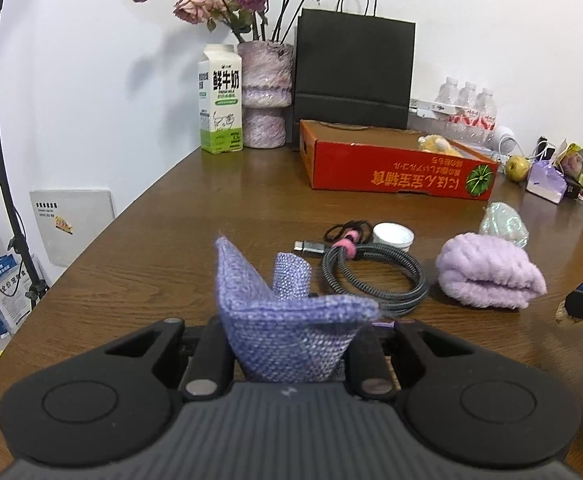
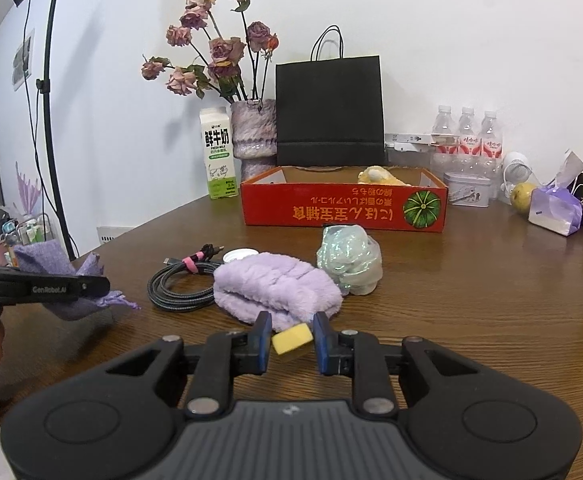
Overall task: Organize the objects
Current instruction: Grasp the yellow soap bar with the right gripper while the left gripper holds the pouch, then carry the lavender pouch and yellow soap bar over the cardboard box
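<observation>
My left gripper [image 1: 291, 340] is shut on a purple woven pouch [image 1: 279, 312], which hides its fingertips. The right wrist view shows that gripper [image 2: 71, 286] at the far left, the pouch [image 2: 55, 264] hanging from it above the table. My right gripper [image 2: 292, 332] is shut on a small yellow block [image 2: 291, 342], just in front of a folded lilac fluffy towel [image 2: 275, 286]. On the table lie a coiled braided cable [image 1: 375, 276], black hair ties [image 1: 347, 230], a white lid [image 1: 393, 236] and a crumpled iridescent bag [image 2: 349, 260]. A red cardboard box [image 2: 343, 208] stands open behind them.
Along the back wall stand a milk carton [image 1: 220, 100], a vase of dried roses [image 1: 265, 92], a black paper bag [image 1: 353, 72] and water bottles [image 2: 467, 132]. A pear [image 2: 523, 196], a tin [image 2: 469, 188] and small packets crowd the right. A lamp stand [image 2: 51, 120] rises beyond the left edge.
</observation>
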A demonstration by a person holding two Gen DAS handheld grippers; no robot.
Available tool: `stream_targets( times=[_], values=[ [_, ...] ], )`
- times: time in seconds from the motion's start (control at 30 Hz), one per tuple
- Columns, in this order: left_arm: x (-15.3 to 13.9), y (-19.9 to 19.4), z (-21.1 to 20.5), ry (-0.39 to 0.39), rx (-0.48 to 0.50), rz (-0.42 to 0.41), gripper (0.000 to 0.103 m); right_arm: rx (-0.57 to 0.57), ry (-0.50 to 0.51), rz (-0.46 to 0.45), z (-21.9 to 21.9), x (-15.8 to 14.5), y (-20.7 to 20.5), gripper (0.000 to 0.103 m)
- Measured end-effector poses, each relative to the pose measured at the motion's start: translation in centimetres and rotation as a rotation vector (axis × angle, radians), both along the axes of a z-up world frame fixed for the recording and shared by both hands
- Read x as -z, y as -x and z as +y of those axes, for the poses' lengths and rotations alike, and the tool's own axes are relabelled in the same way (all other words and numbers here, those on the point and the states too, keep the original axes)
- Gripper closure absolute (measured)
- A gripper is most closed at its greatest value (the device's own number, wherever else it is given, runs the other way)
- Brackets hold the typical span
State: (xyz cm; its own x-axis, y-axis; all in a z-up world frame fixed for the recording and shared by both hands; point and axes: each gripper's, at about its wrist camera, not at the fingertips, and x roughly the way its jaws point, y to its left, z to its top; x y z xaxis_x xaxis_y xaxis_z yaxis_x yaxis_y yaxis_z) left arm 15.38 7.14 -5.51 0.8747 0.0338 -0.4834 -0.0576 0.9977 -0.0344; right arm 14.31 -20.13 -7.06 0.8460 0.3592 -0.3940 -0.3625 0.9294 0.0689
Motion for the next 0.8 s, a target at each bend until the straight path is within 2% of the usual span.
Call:
stream_targets(
  times=[0.33,0.8],
  values=[
    [-2.0,-0.4,-1.7,0.007,0.039,-0.046,0.085,0.013,0.005,-0.055,-0.9,-1.4,-0.4,0.082],
    [-4.8,-3.6,-5.4,0.044,0.106,-0.098,0.085,0.016,0.004,-0.125,-0.6,-4.3,-3.3,0.082]
  ],
)
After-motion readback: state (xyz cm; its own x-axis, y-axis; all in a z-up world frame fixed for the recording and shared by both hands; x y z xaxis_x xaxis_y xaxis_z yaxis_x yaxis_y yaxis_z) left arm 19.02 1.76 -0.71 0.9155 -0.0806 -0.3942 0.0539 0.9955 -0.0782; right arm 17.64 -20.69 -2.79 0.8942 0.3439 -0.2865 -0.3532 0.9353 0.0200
